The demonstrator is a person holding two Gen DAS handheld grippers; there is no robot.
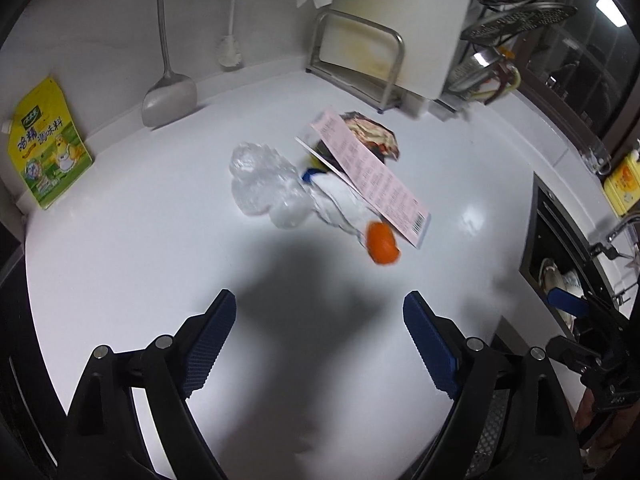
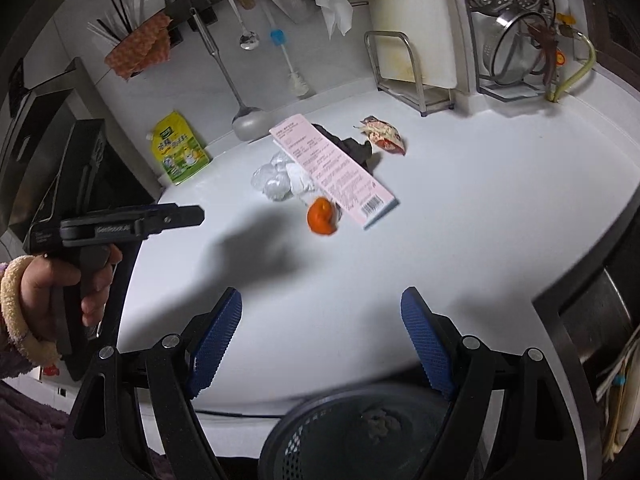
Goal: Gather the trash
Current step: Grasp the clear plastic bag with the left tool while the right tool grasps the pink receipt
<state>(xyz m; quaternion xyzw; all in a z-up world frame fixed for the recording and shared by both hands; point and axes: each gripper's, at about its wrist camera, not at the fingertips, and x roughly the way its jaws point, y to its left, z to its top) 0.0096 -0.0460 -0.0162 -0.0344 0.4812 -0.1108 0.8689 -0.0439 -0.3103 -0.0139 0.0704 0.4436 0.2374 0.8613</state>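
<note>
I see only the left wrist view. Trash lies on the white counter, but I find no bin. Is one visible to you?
Observer: Yes. A black mesh bin stands below the counter's near edge, under the right claw.
Operator: Does the right claw hold something?
Observer: No, it is open and empty.
Operator: Is the bin empty?
Observer: No, a small greyish clump lies inside.
</note>
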